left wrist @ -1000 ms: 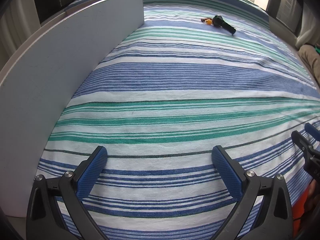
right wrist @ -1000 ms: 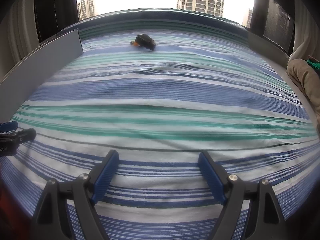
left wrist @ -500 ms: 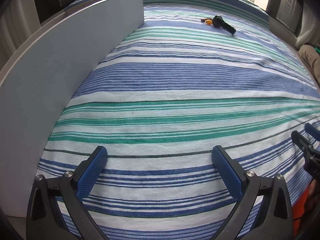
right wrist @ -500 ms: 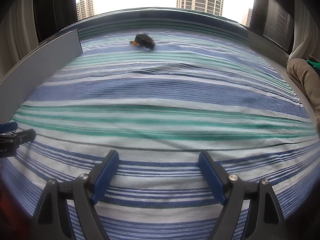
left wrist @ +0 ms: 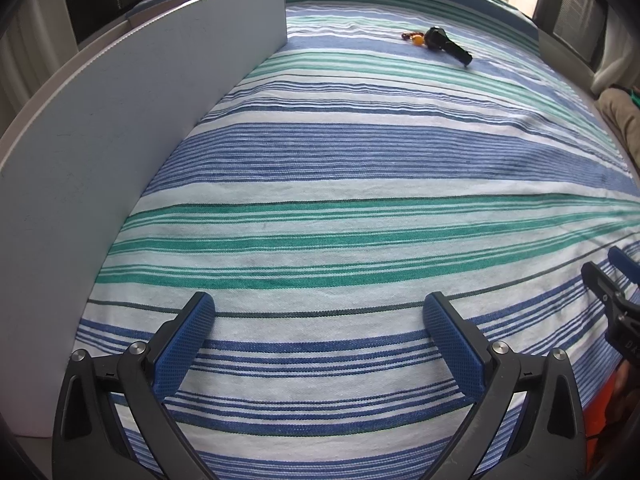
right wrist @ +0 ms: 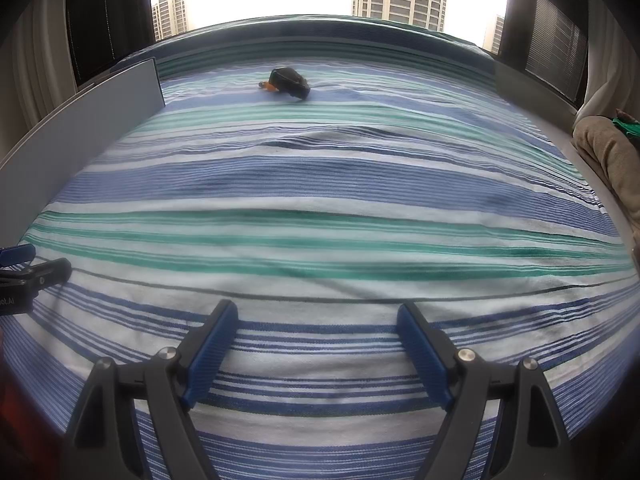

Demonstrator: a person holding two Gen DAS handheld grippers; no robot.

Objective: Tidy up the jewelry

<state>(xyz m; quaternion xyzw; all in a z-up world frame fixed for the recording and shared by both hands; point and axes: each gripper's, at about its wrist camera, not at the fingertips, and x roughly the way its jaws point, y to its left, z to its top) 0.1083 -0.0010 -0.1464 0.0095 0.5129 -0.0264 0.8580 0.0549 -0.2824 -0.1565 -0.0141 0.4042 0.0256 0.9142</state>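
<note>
Nothing shifts across this second: your left gripper point(left wrist: 318, 332) and right gripper point(right wrist: 316, 342) show no change in spread or position over the striped bed point(left wrist: 360, 160), and nothing on it moves.

We see a broad bed under a blue, green and white striped woven cover point(left wrist: 340, 168), slightly rumpled, with a small black pouch point(right wrist: 290, 82) and orange beads point(left wrist: 416, 39) lying far off on it.

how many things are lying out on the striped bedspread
2, close together at the far end: a dark pouch-like object and orange-and-red beads touching its left side. In the right wrist view the dark object hides most of the beads, so more pieces may be hidden.
</note>
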